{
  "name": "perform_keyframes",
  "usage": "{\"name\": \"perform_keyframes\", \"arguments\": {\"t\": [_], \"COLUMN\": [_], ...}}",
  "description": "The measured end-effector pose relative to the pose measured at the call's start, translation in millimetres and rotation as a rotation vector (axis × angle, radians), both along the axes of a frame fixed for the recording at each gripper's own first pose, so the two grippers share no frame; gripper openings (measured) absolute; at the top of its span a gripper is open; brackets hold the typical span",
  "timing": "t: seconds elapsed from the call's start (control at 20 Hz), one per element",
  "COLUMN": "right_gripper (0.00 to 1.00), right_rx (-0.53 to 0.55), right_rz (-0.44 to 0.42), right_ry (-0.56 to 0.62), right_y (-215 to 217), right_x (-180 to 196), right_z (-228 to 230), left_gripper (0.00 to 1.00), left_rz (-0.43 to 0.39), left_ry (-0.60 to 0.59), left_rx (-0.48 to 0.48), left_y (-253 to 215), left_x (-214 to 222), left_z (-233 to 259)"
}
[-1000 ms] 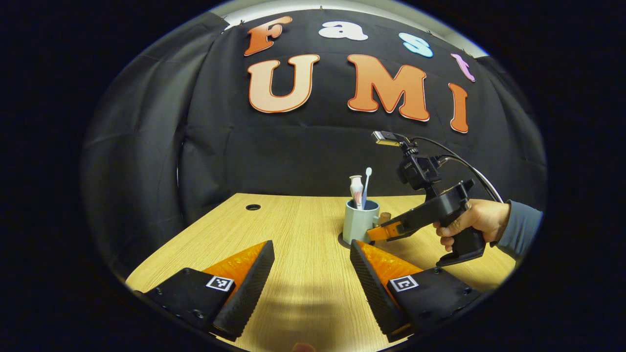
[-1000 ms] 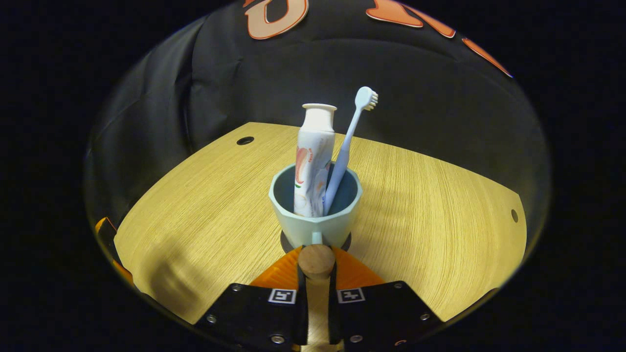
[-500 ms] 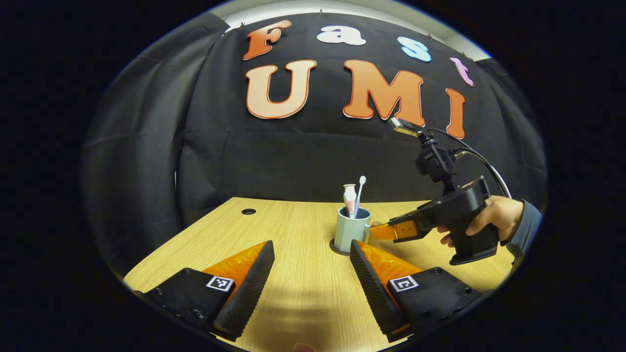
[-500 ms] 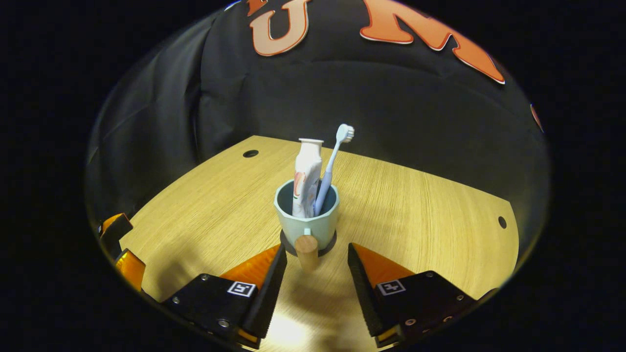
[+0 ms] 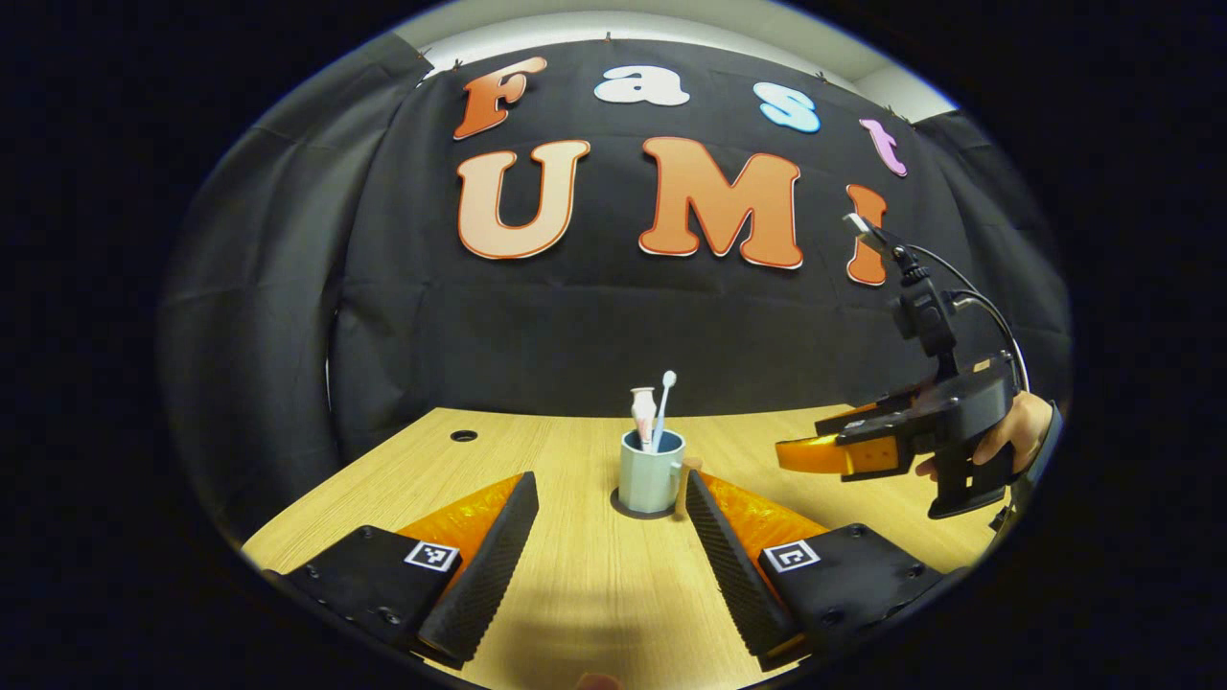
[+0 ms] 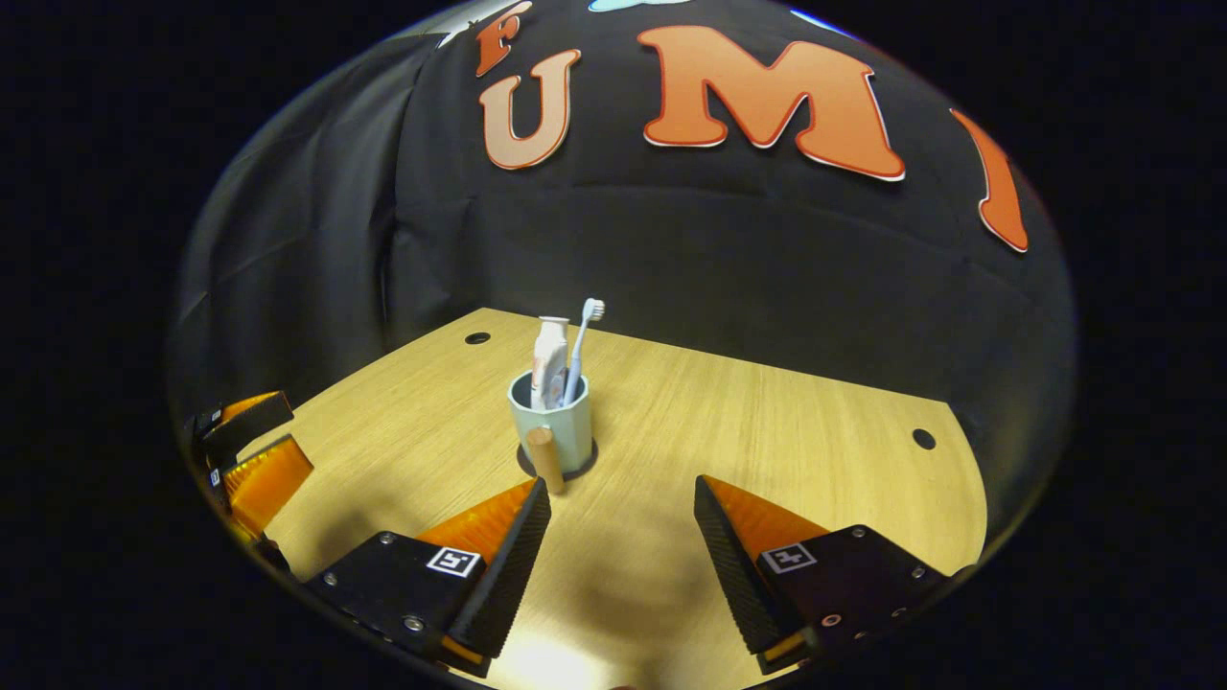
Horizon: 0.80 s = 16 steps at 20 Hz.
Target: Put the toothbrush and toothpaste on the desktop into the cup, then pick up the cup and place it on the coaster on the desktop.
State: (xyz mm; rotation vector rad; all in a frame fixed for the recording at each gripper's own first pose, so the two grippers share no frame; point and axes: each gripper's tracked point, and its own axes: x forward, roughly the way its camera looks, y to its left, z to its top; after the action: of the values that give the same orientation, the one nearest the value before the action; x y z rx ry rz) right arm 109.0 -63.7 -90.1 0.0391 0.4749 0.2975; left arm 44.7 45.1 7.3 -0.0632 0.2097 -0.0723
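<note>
Since the cup [image 6: 550, 424] is seen standing upright on the dark round coaster [image 6: 580, 468], with the toothpaste [image 6: 547, 361] and the toothbrush [image 6: 579, 345] held upright inside it, the last step of the task is judged to be complete or at its very end. The cup is placed toward the middle of the desktop [image 6: 767, 450], well away from the near edge and closer to the far edge than to the near one. Its wooden handle [image 6: 545, 459] is turned toward the right gripper [image 6: 618, 537], whose fingers are spread wide apart with nothing between them and stand clear of the handle. In the left gripper view the cup [image 5: 649, 471] is framed between the fingers of the left gripper [image 5: 611, 546], which are likewise set wide apart and hold nothing; the right gripper [image 5: 844, 450] is seen off to one side, raised above the desktop and held by a hand [image 5: 1018, 431].

No further grasp appears to be called for; only a clear retreat of both grippers is judged to remain, made without brushing the handle or the tall contents.

The coaster is mostly covered by the cup, so only a dark rim is shown and its centring cannot be confirmed. The lower ends of the toothpaste and toothbrush are hidden inside the cup. The near edge of the desktop is cut off behind the gripper fingers in both views.
</note>
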Motion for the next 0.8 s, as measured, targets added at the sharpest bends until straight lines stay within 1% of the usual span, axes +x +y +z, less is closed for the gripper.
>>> {"name": "perform_keyframes", "arguments": {"t": [0.15, 0.4, 0.6, 0.8], "right_gripper": [0.91, 0.9, 0.9, 0.9], "right_rx": [0.027, 0.04, 0.067, 0.132], "right_rz": [-0.017, -0.048, -0.13, -0.236], "right_ry": [-0.028, -0.121, -0.242, -0.345], "right_y": [-25.9, -55.7, -81.8, -109.5], "right_x": [-22.2, -59.5, -77.8, -90.8], "right_z": [12.1, 31.9, 43.7, 42.4], "left_gripper": [0.99, 0.99, 0.99, 1.0], "left_rz": [-0.026, -0.072, -0.088, -0.092], "left_ry": [-0.018, -0.061, -0.113, -0.16], "left_rx": [0.004, 0.0, 0.005, 0.02], "left_y": [-19.3, -54.4, -71.8, -84.6], "left_x": [-0.3, -1.9, -9.6, -19.4], "left_z": [9.0, 26.2, 41.5, 48.7]}}
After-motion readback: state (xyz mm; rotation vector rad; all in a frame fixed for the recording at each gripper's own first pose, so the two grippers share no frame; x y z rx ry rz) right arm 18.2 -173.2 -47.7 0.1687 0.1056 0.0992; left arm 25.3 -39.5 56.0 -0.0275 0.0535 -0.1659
